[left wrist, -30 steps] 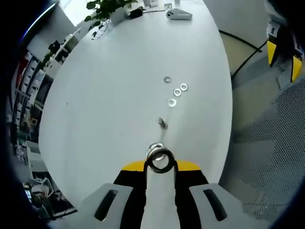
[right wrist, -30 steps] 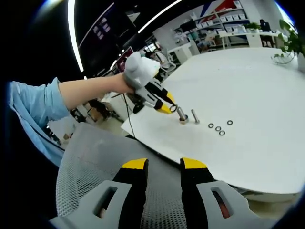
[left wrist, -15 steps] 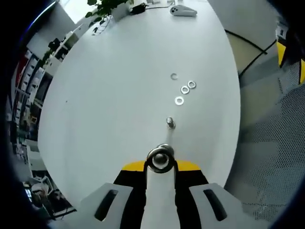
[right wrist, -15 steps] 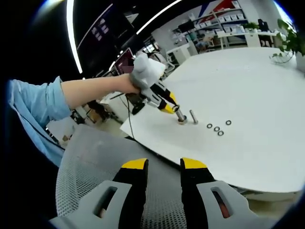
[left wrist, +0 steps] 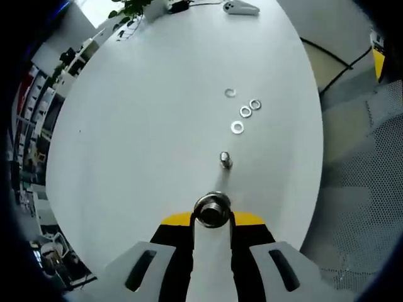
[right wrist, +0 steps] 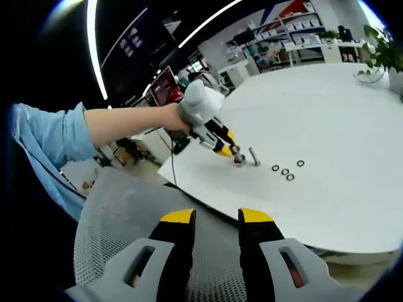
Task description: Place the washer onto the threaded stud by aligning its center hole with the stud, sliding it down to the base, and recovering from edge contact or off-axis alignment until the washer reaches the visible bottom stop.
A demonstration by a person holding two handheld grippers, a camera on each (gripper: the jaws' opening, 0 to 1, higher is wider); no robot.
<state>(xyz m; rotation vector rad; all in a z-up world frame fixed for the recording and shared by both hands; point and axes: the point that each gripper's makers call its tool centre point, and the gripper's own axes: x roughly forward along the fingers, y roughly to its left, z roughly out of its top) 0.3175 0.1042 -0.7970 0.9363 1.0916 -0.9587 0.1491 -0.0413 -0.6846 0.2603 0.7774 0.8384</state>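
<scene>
- Left gripper view, nearest: left hand-held gripper (left wrist: 213, 217) has its jaws closed on the washer (left wrist: 212, 208), held at the tips, ring face toward the camera.
- Washer sits over the threaded stud (left wrist: 215, 200), whose top shows through the centre hole; whether the hole has cleared the threads cannot be told.
- Just beyond the stud: a second upright stud (left wrist: 225, 160) on the white table (left wrist: 145, 126).
- Farther beyond it: spare washers (left wrist: 245, 111) lying flat in a loose row.
- Right gripper view: right hand-held gripper (right wrist: 211, 220) idle off the table edge, jaws narrowly parted, holding nothing.
- Step judged: alignment and start of slide. Next calls for keeping the washer square to the stud axis and pressing down to the base.
</scene>
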